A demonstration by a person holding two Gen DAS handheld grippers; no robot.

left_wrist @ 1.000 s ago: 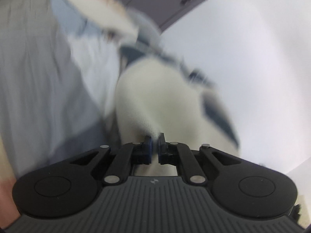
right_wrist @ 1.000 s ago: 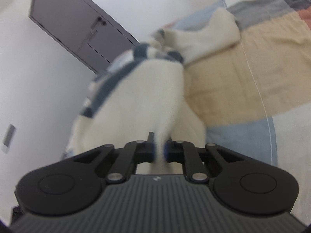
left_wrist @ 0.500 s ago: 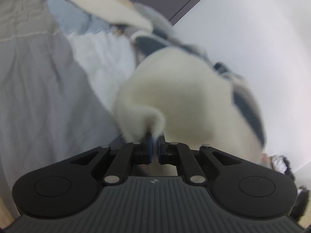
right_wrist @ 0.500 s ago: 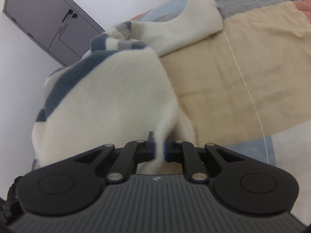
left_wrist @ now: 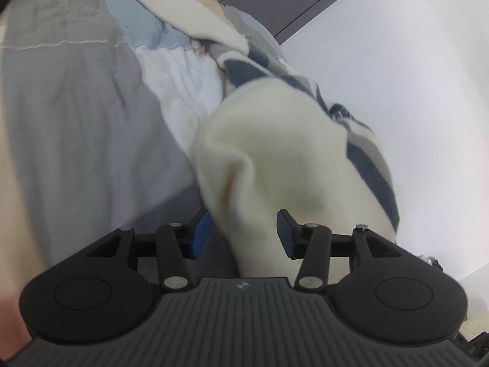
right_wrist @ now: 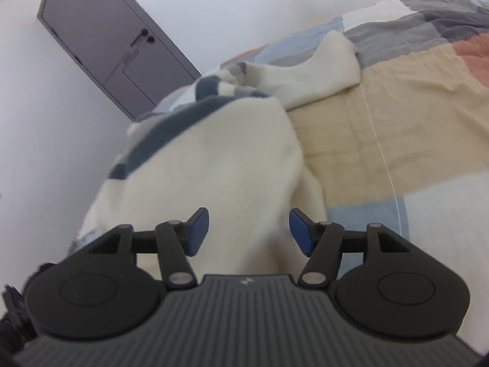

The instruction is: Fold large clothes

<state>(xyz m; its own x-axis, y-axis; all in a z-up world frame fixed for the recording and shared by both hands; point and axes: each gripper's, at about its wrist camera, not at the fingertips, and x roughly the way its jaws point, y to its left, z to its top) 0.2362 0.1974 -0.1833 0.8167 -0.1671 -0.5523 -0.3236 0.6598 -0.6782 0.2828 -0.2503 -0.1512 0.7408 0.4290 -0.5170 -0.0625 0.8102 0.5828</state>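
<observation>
Left hand-held gripper (left_wrist: 243, 234) has just let its jaws swing apart, and the cream fleece garment (left_wrist: 275, 159) with the dark blue and grey stripes hangs loosely in the gap between the blue pads (left_wrist: 201, 232), no longer pinched. Over in the right wrist view, the right hand-held gripper (right_wrist: 249, 229) has done the same: jaws parted a moment ago, with the same garment (right_wrist: 214, 159) slumping down between them. The garment lies bunched at the edge of the bed (right_wrist: 397, 128), on the patchwork quilt, right up by the white wall (left_wrist: 412, 76), and one cream sleeve (right_wrist: 321, 70) trails away across the beige patch. From where I stand, the worry is that both ends were dropped together while the cloth was still humped up rather than flat. A thick, springy fleece like this could settle into a lump instead of a crease, and the fold may come out crooked or roll open. So close to the bed's edge, the heavier part might also slide off towards the wall. I'd guess the fluffy pile could cling to a pad as the hands pull back and drag the layer askew. That stray sleeve, left out, will likely spoil the next fold unless it is tucked in first.
</observation>
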